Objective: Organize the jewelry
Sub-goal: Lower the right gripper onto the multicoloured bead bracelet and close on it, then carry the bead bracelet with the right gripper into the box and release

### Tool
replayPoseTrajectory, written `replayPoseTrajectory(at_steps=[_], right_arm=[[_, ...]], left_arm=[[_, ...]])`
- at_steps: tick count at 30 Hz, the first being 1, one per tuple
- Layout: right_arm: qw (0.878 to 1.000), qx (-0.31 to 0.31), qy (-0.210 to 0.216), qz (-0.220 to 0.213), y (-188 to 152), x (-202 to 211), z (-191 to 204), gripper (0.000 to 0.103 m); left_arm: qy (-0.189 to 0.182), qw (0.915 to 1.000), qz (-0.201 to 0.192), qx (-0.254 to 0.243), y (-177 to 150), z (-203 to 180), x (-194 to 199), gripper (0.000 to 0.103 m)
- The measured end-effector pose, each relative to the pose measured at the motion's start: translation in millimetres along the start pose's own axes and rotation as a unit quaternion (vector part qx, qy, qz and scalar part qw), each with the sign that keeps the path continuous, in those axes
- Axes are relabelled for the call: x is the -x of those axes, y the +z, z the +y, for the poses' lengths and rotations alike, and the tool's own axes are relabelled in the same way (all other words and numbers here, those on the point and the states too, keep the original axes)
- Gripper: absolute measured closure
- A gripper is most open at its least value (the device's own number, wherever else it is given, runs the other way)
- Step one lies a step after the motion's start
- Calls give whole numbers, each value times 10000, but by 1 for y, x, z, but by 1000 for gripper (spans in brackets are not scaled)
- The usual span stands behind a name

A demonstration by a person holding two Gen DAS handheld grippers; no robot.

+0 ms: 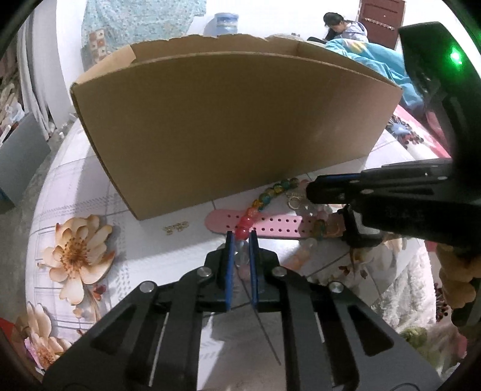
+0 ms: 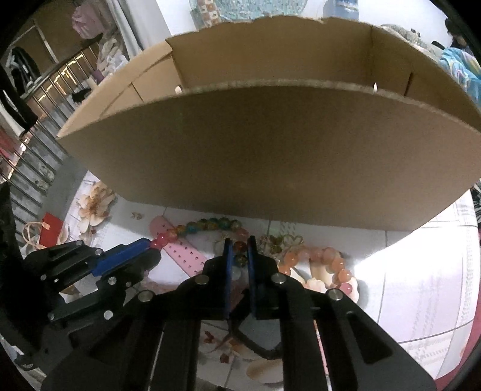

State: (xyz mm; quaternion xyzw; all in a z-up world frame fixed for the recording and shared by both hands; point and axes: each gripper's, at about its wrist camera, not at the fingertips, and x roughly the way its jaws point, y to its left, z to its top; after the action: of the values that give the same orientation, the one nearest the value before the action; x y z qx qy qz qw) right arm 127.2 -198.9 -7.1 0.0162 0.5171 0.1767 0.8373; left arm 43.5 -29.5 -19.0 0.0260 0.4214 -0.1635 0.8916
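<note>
A multicoloured bead bracelet [image 1: 264, 198] lies over a pink perforated watch strap [image 1: 270, 227] just in front of an open cardboard box [image 1: 228, 120]. My left gripper [image 1: 241, 236] is shut on the bracelet's red beads. My right gripper [image 2: 239, 245] is shut on the same bracelet's [image 2: 210, 224] dark beads; it shows in the left wrist view [image 1: 312, 189] at the right. The left gripper [image 2: 153, 245] shows at the left of the right wrist view. The strap [image 2: 183, 252] and the box [image 2: 270, 156] appear there too.
An orange-pink bead bracelet [image 2: 330, 264] lies to the right of my right gripper. Small gold pieces [image 1: 176, 227] lie left of the strap, gold charms [image 2: 279, 242] by the box. The floral tablecloth [image 1: 75, 252] covers the table. A person [image 1: 339, 25] sits far behind.
</note>
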Motion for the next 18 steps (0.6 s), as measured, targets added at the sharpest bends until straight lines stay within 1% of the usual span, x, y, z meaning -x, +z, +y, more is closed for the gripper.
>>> replayPoseTrajectory(at_steps=[6,11,13,15,18], right_arm=[[9995,-5,140,-289,-1,26,3,94],[9975,94,274,-651,2,63,10,94],[9959,155,367,-810,4,80,14,94],[9927,306,428,-1082,11,104,22,94],[9872,526,534,-1410,31,128,30,94]], left_arm=[[-337,9989,-275,199,6,5,30,95],[-674,9952,-671,216,18,8,74,95],[-767,9933,-849,170,31,6,92,95],[-859,9902,-1100,88,47,5,114,95],[-871,9860,-1422,-75,79,5,140,95]])
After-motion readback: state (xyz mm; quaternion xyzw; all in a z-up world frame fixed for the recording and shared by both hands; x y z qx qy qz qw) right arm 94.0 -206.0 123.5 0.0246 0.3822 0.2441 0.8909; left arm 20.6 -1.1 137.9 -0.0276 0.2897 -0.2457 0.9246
